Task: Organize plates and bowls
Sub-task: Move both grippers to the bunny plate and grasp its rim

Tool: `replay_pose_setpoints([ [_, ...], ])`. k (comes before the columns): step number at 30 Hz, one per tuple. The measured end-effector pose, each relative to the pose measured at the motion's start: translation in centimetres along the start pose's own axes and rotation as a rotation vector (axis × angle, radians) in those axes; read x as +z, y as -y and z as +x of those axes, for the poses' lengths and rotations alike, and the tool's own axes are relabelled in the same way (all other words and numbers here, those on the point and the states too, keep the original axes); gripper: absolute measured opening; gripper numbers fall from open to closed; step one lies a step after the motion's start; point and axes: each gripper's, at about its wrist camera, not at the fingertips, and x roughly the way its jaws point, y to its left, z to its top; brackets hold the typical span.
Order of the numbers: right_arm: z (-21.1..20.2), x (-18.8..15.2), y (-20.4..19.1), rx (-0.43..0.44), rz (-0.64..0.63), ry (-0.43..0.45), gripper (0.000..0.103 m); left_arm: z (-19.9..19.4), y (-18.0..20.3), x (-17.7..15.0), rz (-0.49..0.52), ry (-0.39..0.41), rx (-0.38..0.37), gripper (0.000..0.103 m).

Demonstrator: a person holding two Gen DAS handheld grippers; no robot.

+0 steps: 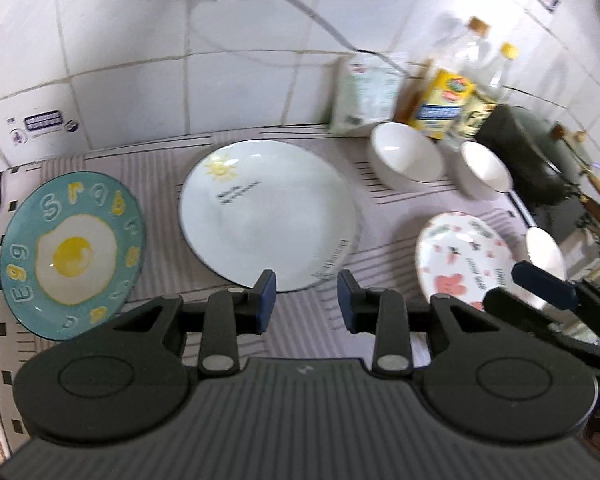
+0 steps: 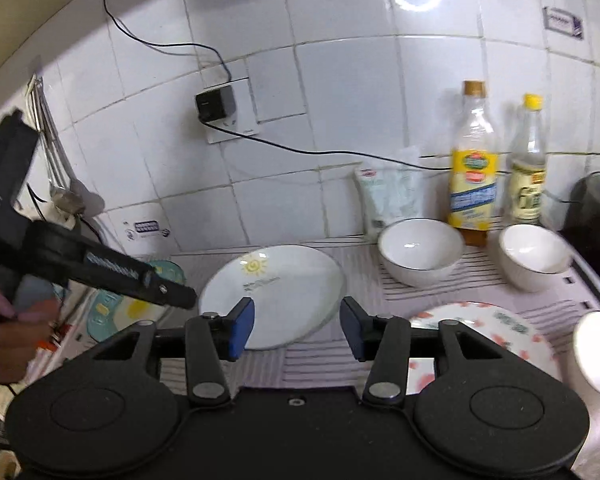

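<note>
Just beyond hand-held gripper (image 1: 307,298), sun plate (image 1: 268,216)

1. A striped grey cloth mat (image 2: 320,364) covers the counter.
2. Two clear glass bottles, one yellow-labelled (image 2: 473,184) and one yellow-capped (image 2: 529,176), stand against the white tiled wall (image 2: 340,80).
3. A black plug adapter (image 2: 215,103) sits in the wall socket.

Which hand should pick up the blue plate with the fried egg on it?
Probably the left. The round teal fried-egg plate lies at the far left of the striped mat, beside the open, empty left gripper. The right gripper hovers nearer the flowered plate.
</note>
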Motion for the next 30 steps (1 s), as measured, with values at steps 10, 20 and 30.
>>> replay_pose_setpoints([
  [10, -2.6, -3.6, 4.7, -0.126, 0.007, 0.03, 0.063, 0.2, 4.5, -2.3, 0.042, 0.001, -0.064, 0.044],
  [20, -2.2, -6.1, 9.5, -0.24, 0.025, -0.006, 0.064, 2.1, 8.2, -4.4, 0.074, 0.005, -0.053, 0.081],
  [30, 0.8, -10.3, 16.6, -0.275, 0.316, -0.051, 0.064, 8.4, 10.5, -6.2, 0.117, 0.161, 0.021, 0.095],
])
